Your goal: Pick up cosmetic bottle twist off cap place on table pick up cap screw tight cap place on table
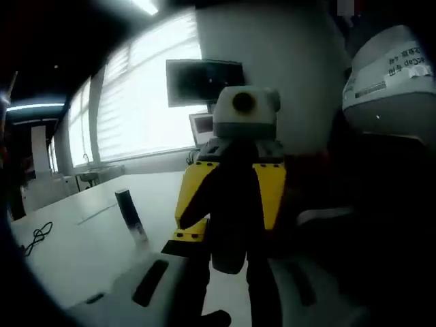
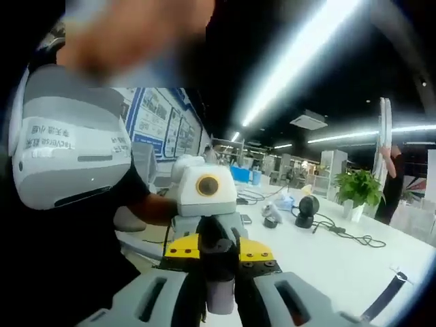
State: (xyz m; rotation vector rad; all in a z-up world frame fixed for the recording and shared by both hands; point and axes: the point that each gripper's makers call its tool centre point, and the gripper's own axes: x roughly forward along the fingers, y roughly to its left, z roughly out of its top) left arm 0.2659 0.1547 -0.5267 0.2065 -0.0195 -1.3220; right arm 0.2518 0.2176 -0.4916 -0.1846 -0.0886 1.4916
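Table (image 2: 354,266): white, across the lower right of the right gripper view and the lower left of the left gripper view. Window (image 1: 143,102): bright, blinds drawn, upper left of the left gripper view. Person (image 2: 68,259): dark torso at the left of the right gripper view, with a white labelled device (image 2: 68,150) above it. Ceiling lights (image 2: 300,61): long strips, upper right. Monitor (image 1: 204,82): dark, top centre, above the right gripper. Right gripper (image 2: 218,289): grey jaws rising from the bottom centre, drawn narrow and clamped on the pale body of the bottle (image 2: 220,301); seen head-on at the centre of the left gripper view, yellow-bodied. Left gripper (image 2: 214,255): yellow-bodied, facing in at lower centre, black jaws narrow and closed over the bottle's dark top; the cap cannot be told from the jaws. Bottle: held off the table between the two grippers. Plant (image 2: 357,187): green, right of centre, on the table. Cylinder (image 1: 129,214): dark with a pale foot, upright on the table, left of centre. Gadget (image 2: 304,210): black, round, on the table. Cable (image 2: 347,235): black, beside the gadget.
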